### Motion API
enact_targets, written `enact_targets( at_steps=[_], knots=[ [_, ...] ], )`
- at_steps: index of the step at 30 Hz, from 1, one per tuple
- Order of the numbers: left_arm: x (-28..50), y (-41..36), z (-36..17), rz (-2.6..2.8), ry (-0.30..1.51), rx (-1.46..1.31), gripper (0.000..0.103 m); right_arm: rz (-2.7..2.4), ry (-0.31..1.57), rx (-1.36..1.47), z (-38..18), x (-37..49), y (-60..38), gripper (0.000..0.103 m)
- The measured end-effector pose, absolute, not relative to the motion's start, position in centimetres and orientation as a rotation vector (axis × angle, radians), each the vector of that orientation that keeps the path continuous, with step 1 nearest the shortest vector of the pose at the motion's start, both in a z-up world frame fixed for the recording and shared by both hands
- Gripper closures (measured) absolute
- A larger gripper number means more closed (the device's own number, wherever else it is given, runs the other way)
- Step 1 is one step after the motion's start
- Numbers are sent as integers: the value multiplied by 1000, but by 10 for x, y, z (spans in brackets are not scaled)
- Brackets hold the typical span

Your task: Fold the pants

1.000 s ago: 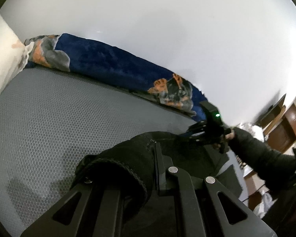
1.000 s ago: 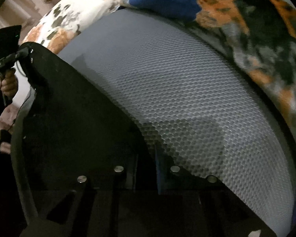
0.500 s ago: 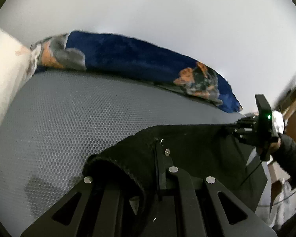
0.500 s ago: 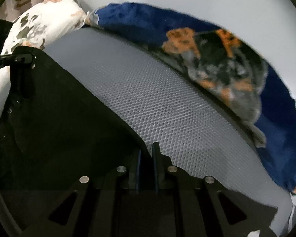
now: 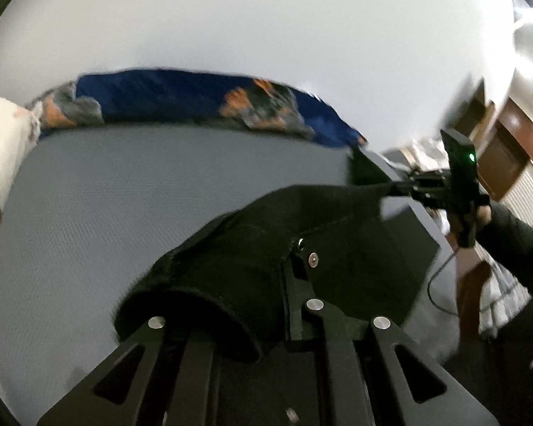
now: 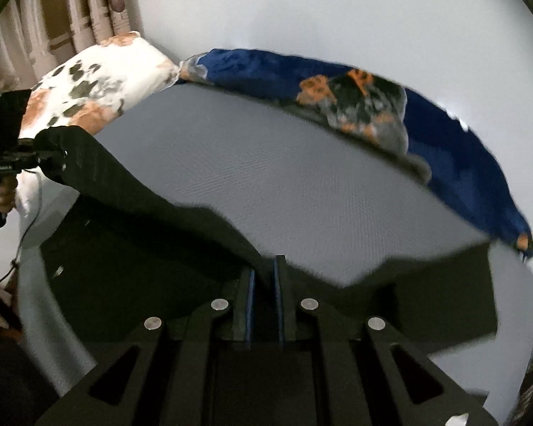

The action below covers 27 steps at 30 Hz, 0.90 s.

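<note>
The left gripper is nearly closed on the pants; its jaws are opening slightly, yet the thick black hem is between them and bunches over the left finger. In the right wrist view this gripper shows at the far left, in a hand, pinching one corner of the cloth in front of a flowered pillow. The pants hang stretched between the two grippers, lifted above the grey mattress, their lower part draping toward its near edge. A blue blanket with orange patches lies along the far side of the mattress against a pale wall. The right gripper is almost shut, its blue-lined fingers clamped on the pants' upper edge. From the left wrist view it appears at the right, held by a hand in a dark sleeve, gripping the opposite corner of the cloth.
</note>
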<state>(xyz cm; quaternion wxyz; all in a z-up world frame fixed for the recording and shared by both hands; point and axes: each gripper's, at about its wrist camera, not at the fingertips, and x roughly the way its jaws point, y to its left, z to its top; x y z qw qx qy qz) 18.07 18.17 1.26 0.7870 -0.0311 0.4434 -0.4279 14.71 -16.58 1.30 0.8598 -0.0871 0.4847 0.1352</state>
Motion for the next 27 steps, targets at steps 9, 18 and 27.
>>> enact_targets(
  at_steps=[9, 18, 27],
  knots=[
    [113, 187, -34, -933, 1163, 35, 90, 292, 1140, -66, -44, 68, -166, 96],
    [103, 182, -55, -839, 1264, 103, 84, 284, 1217, -55, -94, 55, -163, 96],
    [102, 208, -29, -694, 1283, 197, 29, 294, 1208, -48, -96, 55, -163, 96]
  ],
)
